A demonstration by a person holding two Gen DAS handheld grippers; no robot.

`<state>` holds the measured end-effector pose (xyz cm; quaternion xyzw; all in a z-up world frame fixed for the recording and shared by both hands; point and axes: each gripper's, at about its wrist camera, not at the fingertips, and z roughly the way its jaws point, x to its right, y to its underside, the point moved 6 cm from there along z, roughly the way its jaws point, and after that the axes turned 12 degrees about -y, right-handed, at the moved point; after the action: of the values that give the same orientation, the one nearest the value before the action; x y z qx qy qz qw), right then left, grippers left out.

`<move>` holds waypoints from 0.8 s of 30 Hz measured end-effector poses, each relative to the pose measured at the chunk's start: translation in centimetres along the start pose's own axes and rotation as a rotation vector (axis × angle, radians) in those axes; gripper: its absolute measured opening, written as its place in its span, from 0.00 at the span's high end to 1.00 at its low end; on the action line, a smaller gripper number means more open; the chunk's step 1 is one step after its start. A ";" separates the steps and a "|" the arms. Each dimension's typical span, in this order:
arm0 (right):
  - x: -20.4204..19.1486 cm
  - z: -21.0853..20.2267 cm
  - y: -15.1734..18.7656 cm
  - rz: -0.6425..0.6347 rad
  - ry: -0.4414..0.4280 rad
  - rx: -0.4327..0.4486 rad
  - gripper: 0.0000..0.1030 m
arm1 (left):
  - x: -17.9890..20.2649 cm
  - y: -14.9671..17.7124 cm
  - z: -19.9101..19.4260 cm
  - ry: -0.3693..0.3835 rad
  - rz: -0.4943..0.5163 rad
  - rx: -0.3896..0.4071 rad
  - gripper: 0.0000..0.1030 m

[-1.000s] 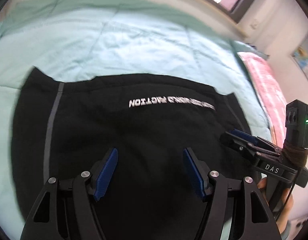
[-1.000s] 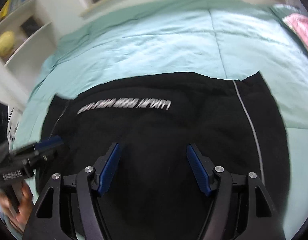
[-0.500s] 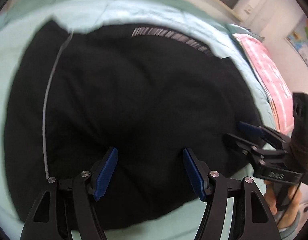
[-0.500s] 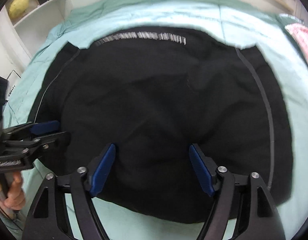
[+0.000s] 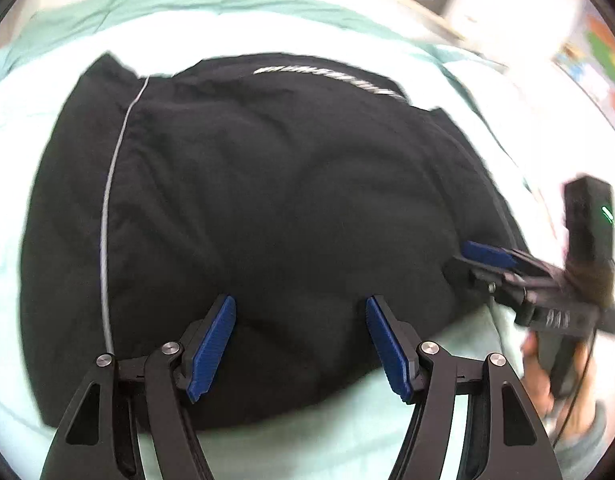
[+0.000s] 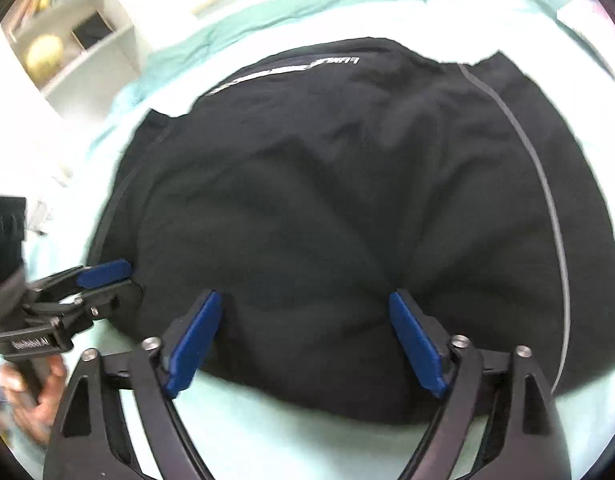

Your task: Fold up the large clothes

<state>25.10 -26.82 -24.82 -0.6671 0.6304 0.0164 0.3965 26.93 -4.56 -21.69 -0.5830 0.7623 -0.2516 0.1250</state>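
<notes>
The black garment point(image 5: 267, 208) lay spread on the mint-green bedsheet point(image 5: 347, 432) directly ahead of both claws, its long axis running side to side across their line of reach, with the edge bearing white lettering point(image 5: 327, 78) pointing away from them and the rounded, bunched edge nearest the fingertips. The left gripper point(image 5: 299, 344) stood with its blue pads point(image 5: 211, 344) apart over that near edge, nothing pinched between them. The right gripper point(image 6: 307, 340), beside it on the same near edge, had just been opening and likewise stood apart, clamping no cloth.
</notes>
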 end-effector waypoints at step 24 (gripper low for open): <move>7.7 -16.6 -3.3 0.070 0.110 0.231 0.13 | -16.6 -0.6 -7.5 0.022 -0.338 0.113 0.32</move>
<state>21.53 -42.71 -15.79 -0.5945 0.6718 -0.0792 0.4348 28.62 12.92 -16.75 -0.6922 0.6394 -0.3178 0.1051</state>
